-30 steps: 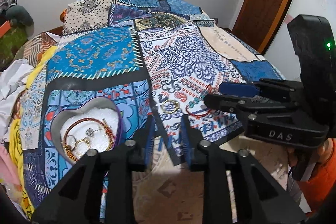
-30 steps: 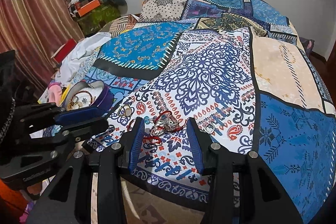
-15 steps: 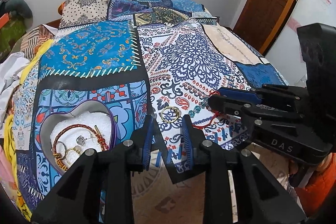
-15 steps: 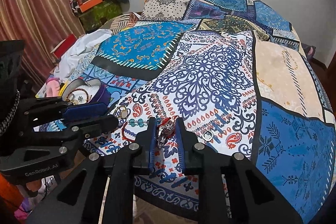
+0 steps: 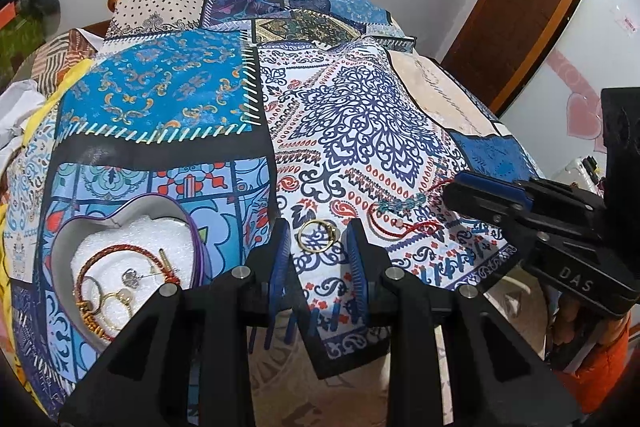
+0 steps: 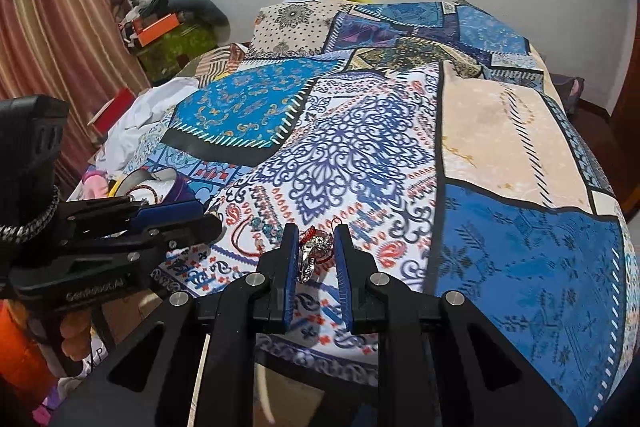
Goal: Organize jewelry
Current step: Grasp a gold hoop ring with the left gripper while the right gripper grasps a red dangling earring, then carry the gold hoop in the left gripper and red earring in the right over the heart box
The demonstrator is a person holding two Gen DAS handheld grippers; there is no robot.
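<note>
A purple heart-shaped box (image 5: 68, 247) sits on the patterned bedspread, holding a red cord bracelet (image 5: 116, 255) and several gold pieces. My left gripper (image 5: 318, 243) is open, its fingertips either side of a gold ring (image 5: 316, 235) on the cloth. My right gripper (image 6: 316, 247) is shut on a red cord bracelet with a silver charm (image 6: 314, 247), lifted just above the bed. In the left wrist view the right gripper (image 5: 480, 195) sits at right, the bracelet's red cord and teal beads (image 5: 400, 205) trailing on the cloth.
The bed's front edge (image 5: 352, 351) is just under both grippers, floor below. Clothes pile (image 6: 132, 131) and curtain (image 6: 52, 39) lie left; a wooden door (image 5: 532, 3) stands right. The left gripper body (image 6: 80, 255) is close beside the right one.
The right gripper closed on the charm bracelet and lifted it slightly. The left gripper moved forward so its fingertips bracket the gold ring.
</note>
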